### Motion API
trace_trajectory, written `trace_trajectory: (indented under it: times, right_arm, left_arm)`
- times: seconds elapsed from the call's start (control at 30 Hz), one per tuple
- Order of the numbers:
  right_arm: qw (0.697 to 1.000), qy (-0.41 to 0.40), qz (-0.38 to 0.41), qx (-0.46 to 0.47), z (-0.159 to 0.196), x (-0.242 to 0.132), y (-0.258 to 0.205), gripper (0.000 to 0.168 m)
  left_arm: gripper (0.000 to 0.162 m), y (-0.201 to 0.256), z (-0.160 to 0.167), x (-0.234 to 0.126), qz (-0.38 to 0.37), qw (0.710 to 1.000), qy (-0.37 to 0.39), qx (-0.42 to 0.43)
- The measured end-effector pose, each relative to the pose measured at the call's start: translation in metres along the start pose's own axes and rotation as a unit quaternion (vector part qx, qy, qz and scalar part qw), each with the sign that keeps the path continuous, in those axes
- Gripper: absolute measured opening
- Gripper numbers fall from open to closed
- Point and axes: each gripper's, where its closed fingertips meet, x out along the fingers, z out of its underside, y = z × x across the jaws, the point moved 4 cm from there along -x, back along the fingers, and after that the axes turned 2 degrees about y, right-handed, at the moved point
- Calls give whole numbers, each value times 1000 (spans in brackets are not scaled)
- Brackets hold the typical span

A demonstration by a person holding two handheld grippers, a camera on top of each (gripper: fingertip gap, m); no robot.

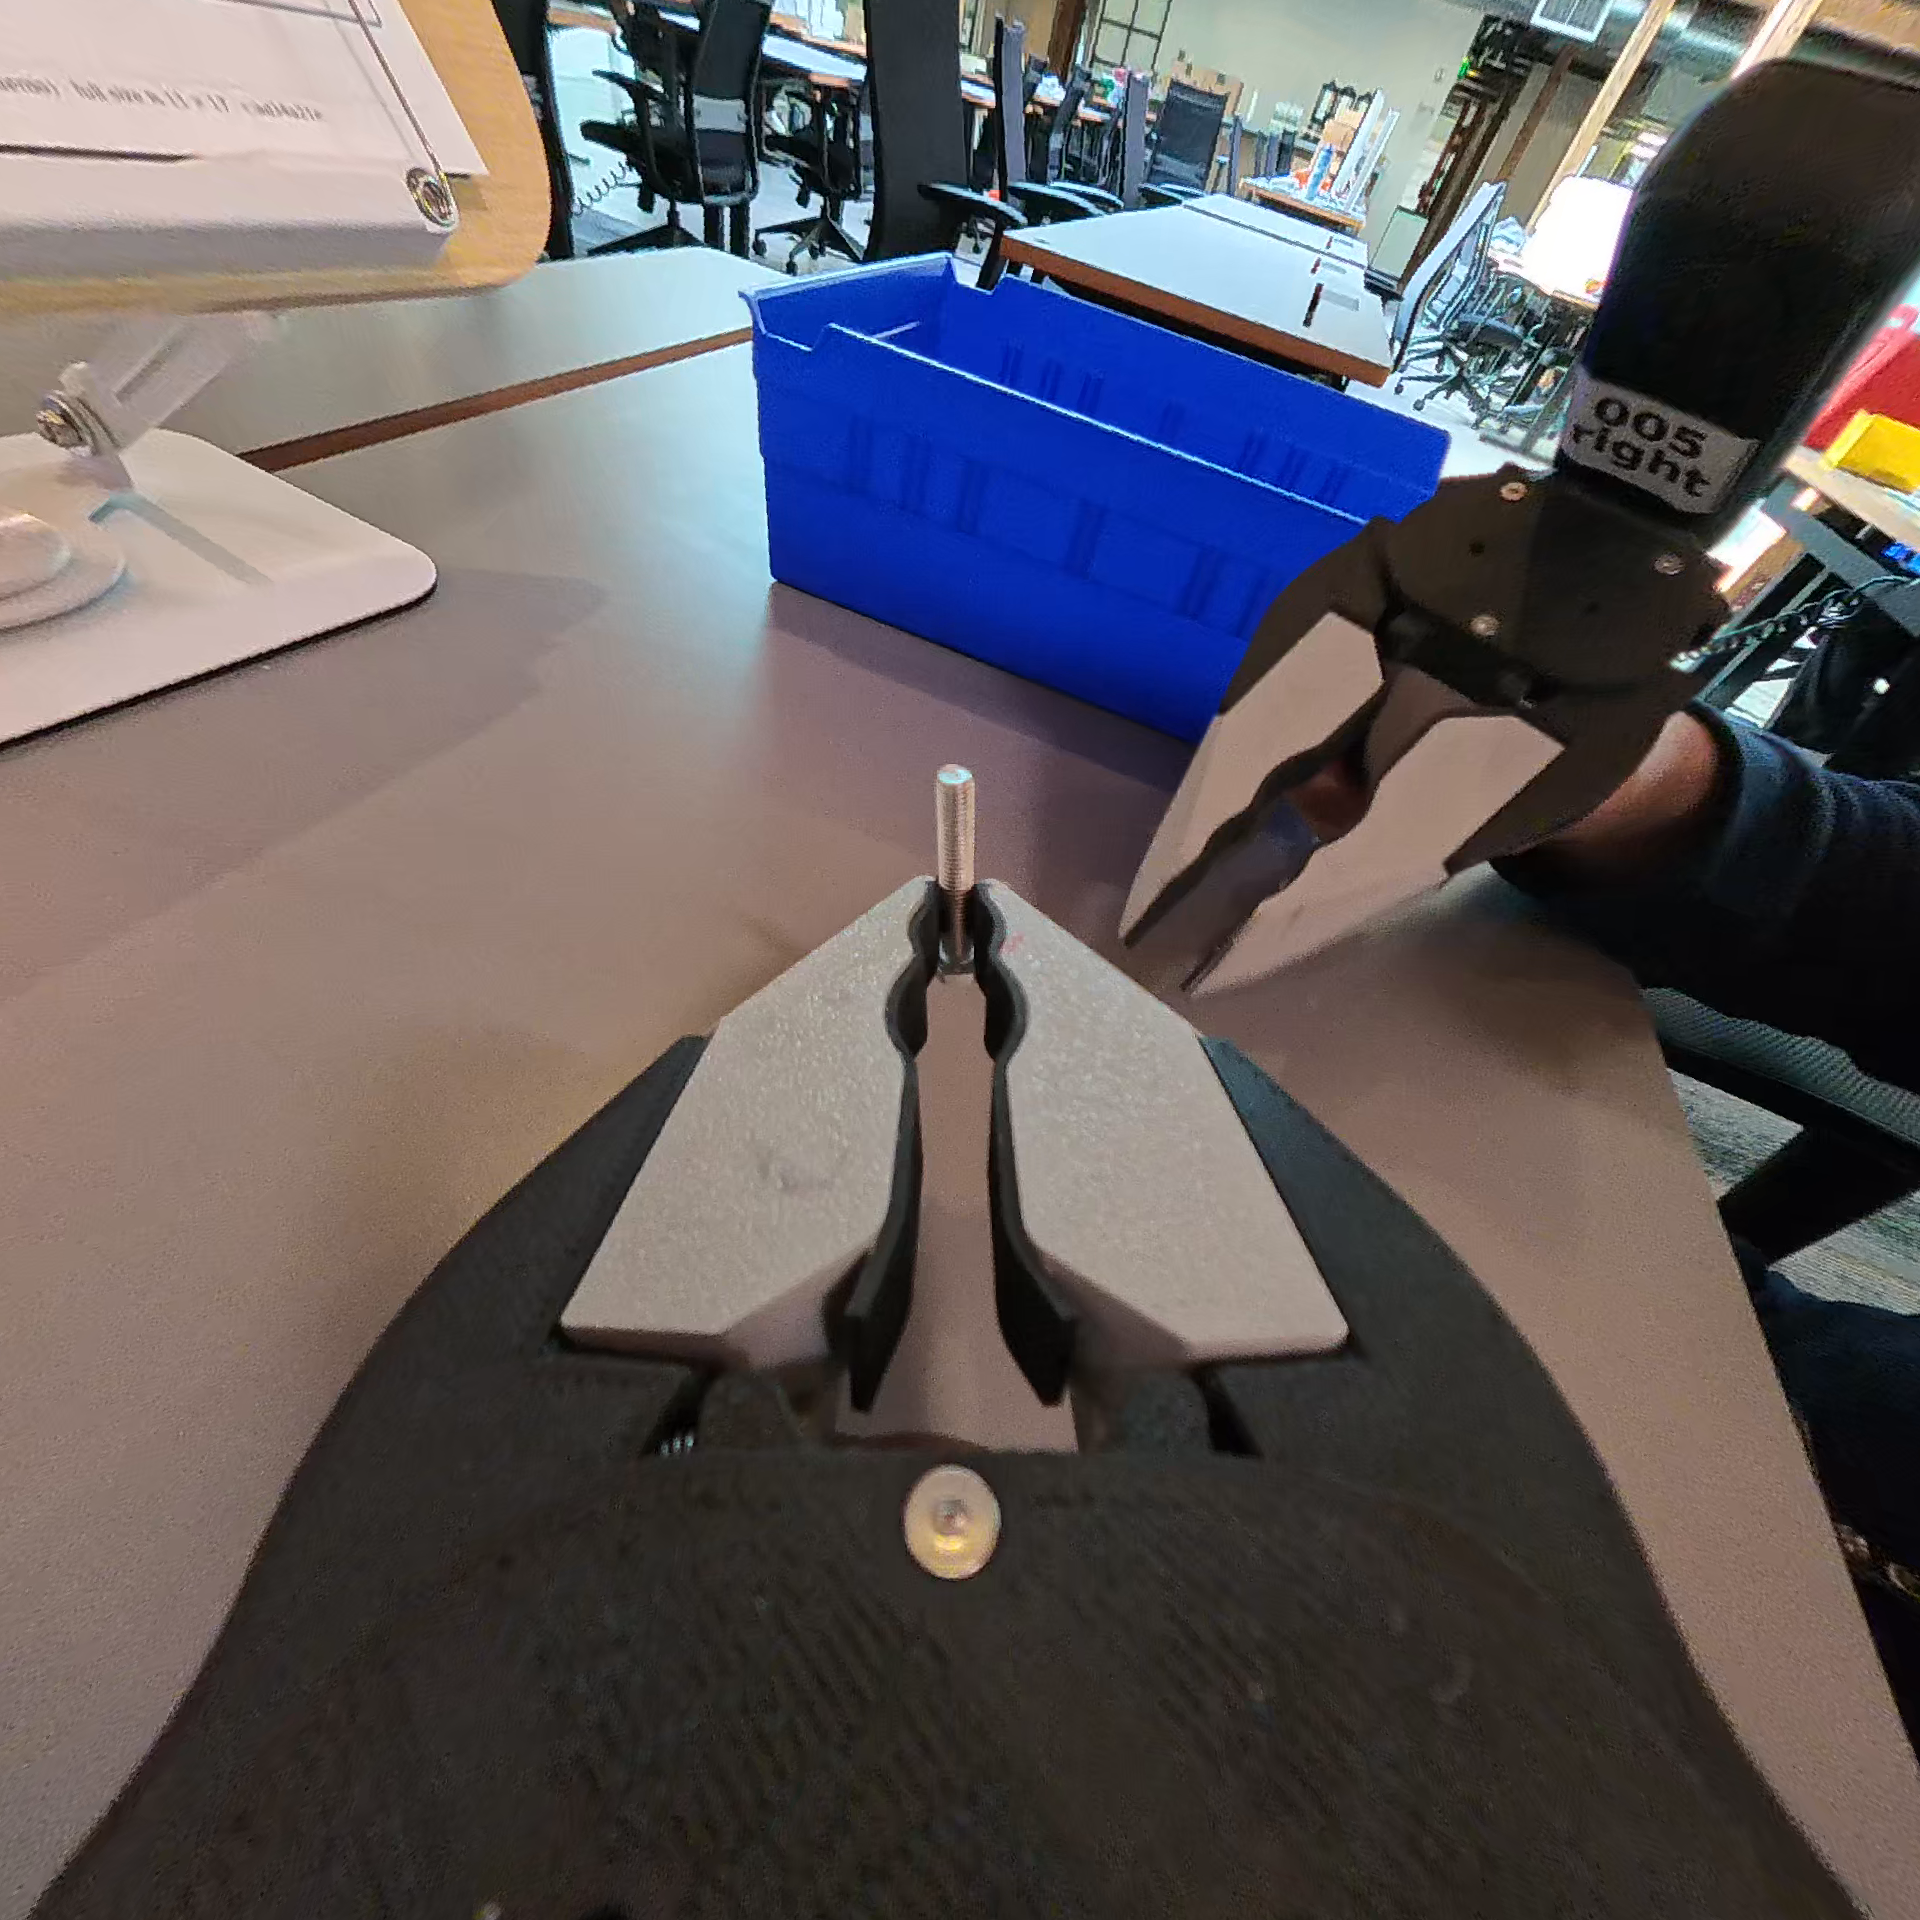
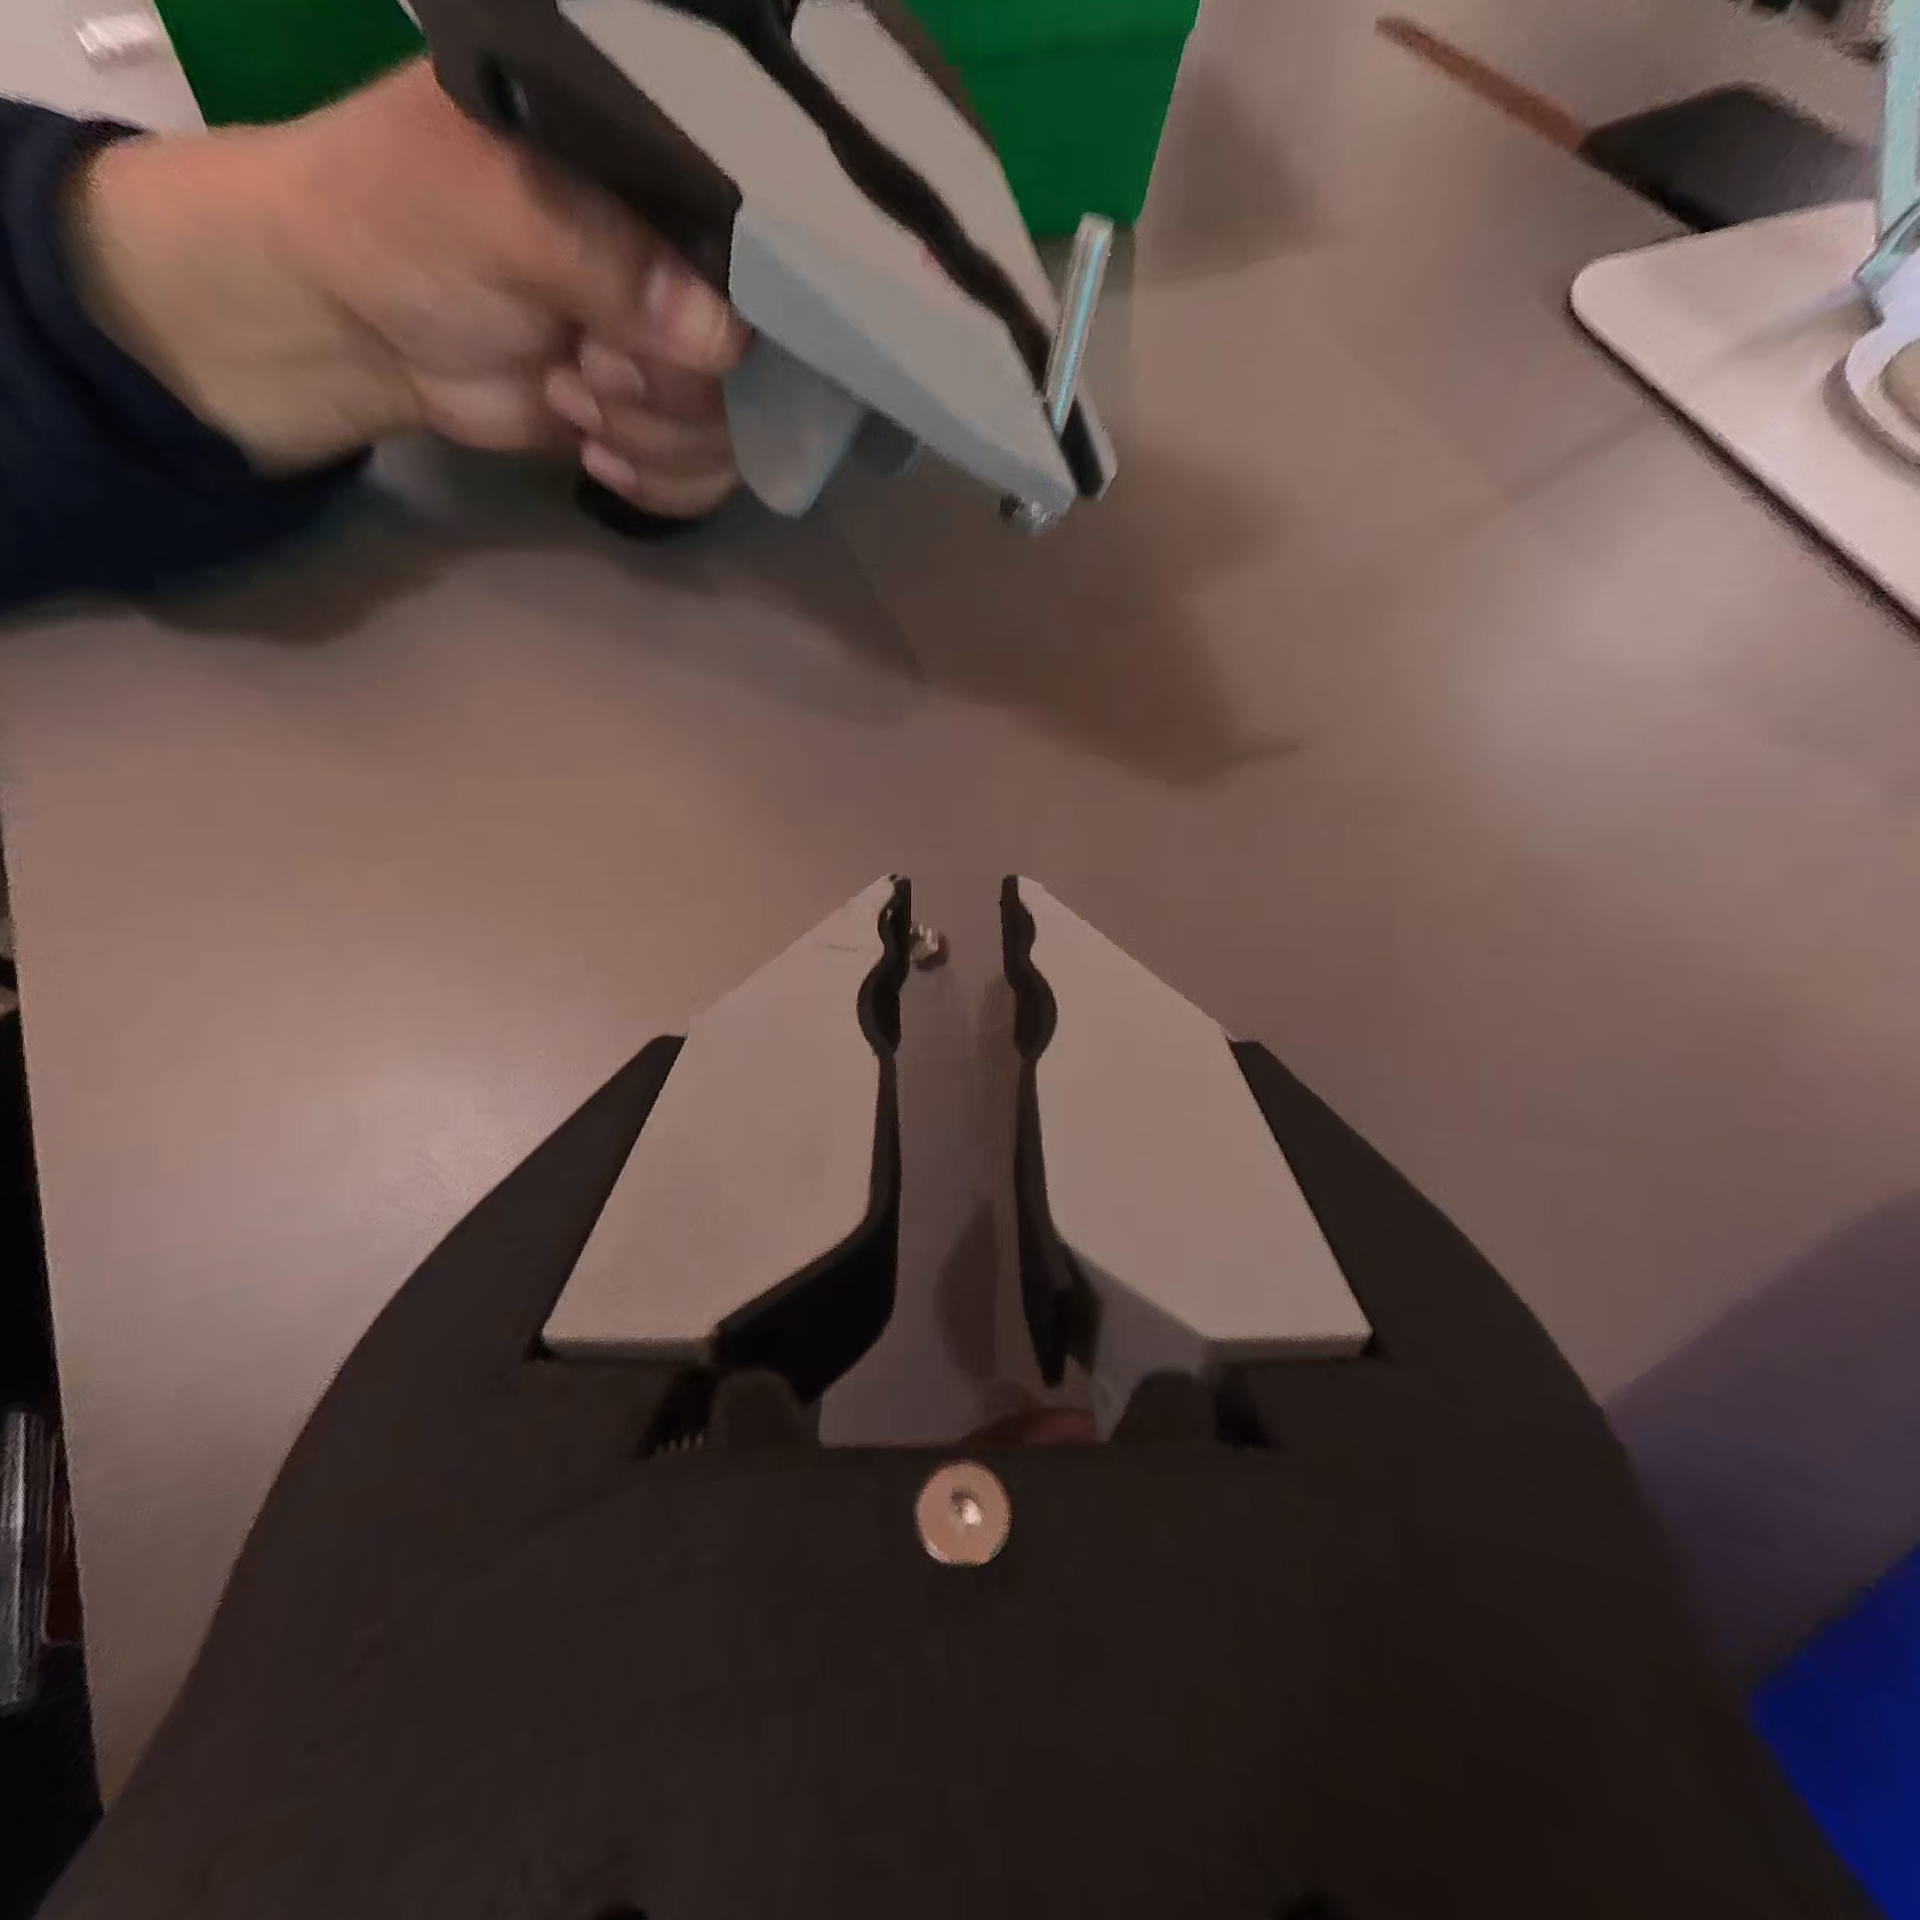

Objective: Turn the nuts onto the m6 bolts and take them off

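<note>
My left gripper (image 1: 954, 914) is shut on a silver M6 bolt (image 1: 954, 831), which stands upright out of its fingertips above the grey table (image 1: 468, 883). The bolt's head sits below the pads. In the right wrist view the left gripper (image 2: 1070, 457) is blurred, with the bolt (image 2: 1075, 312) along its tip. My right gripper (image 2: 956, 904) is slightly open and low over the table. A small silver nut (image 2: 928, 945) sits between its tips, beside the left pad; I cannot tell whether it touches the pad. The right gripper also shows in the left wrist view (image 1: 1158, 961), to the right of the bolt.
A blue plastic bin (image 1: 1039, 520) stands behind the bolt. A white stand base (image 1: 208, 603) with papers is at the back left; it also shows in the right wrist view (image 2: 1745, 343). A green object (image 2: 1039, 104) is behind the left gripper. A person's hand (image 2: 364, 281) holds it. About 7 cm separates my left fingertips from my right.
</note>
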Motion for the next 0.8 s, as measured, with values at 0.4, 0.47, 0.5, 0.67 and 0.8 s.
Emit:
trace_trajectory:
  times: [0.4, 0.47, 0.5, 0.67, 0.8]
  right_arm:
    - [998, -61, -1, -1, 15, 17, -6, 18]
    - [998, -68, -7, -3, 17, 18, -7, 19]
    - [998, -69, -6, -4, 18, 18, -7, 17]
    - [997, -75, -10, -14, 19, 20, -8, 7]
    - [997, -75, -5, -14, 19, 20, -7, 12]
  left_arm:
    - [3, 3, 0, 2, -10, 1000, -10, 27]
    - [3, 3, 0, 2, -9, 1000, -9, 26]
    - [3, 3, 0, 2, -9, 1000, -10, 25]
    - [3, 3, 1, 3, -9, 1000, -13, 21]
    - [3, 3, 2, 3, -9, 1000, -16, 21]
